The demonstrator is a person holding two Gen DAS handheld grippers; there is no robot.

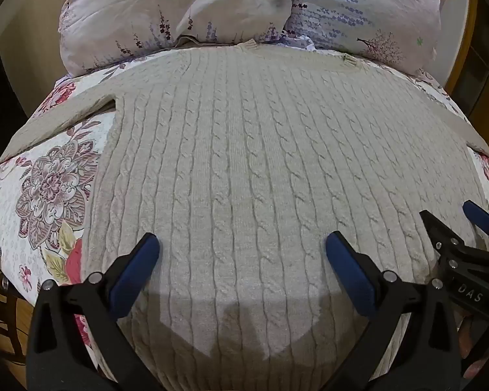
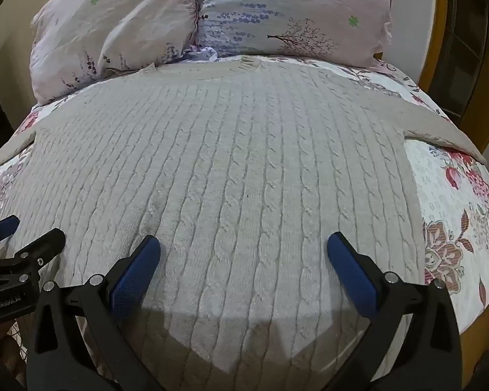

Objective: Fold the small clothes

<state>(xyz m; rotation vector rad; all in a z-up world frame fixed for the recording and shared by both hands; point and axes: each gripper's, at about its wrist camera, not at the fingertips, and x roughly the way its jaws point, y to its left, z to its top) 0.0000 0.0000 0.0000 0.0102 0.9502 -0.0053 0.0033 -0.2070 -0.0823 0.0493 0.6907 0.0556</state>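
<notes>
A cream cable-knit sweater (image 1: 244,150) lies flat on the bed, collar toward the pillows and sleeves spread to both sides; it also fills the right wrist view (image 2: 238,169). My left gripper (image 1: 243,247) is open and empty, hovering over the sweater's lower left part near the hem. My right gripper (image 2: 243,247) is open and empty over the lower right part. The right gripper (image 1: 450,218) shows at the right edge of the left wrist view, and the left gripper (image 2: 32,228) shows at the left edge of the right wrist view.
A floral quilt (image 1: 49,189) covers the bed under the sweater and shows at the right too (image 2: 456,215). Two floral pillows (image 1: 179,16) (image 2: 293,16) lie at the head. Wooden floor (image 1: 6,312) lies left of the bed, and a wooden frame (image 2: 440,32) stands at right.
</notes>
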